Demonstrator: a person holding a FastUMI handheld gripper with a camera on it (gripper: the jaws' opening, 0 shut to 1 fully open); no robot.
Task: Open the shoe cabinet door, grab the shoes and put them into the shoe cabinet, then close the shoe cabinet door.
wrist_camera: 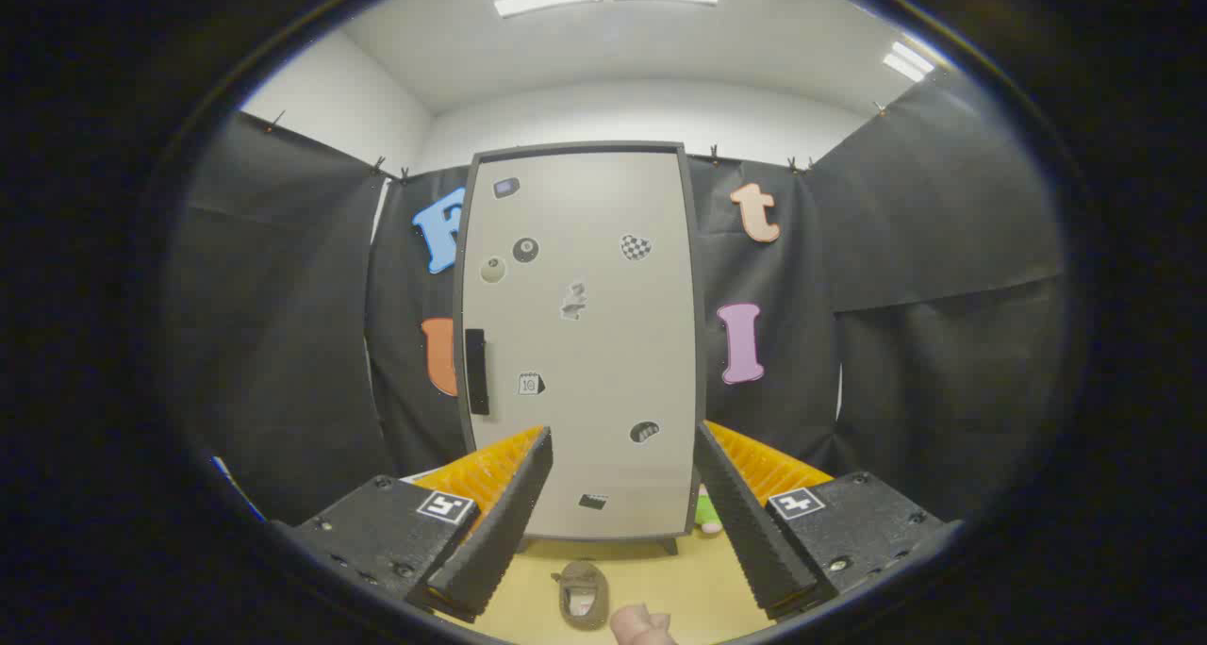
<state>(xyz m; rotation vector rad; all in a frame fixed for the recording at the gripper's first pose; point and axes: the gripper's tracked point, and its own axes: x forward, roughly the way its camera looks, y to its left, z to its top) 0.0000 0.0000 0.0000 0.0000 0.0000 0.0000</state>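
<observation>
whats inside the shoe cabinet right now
That cannot be seen: the cabinet door is shut and covers the whole inside. Only stickers and a dark handle show on its front. A shoe lies on the floor before it, between the open gripper fingers.

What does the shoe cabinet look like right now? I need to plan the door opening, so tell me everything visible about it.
The shoe cabinet stands upright on the pale wooden floor against the black cloth wall, beyond the open gripper. Its door is shut: a flat, light grey panel in a dark frame, dotted with small stickers. A dark vertical handle sits at its left edge, about mid-height. Short dark feet show underneath. A small brown shoe lies on the floor before it, not touching.
</observation>
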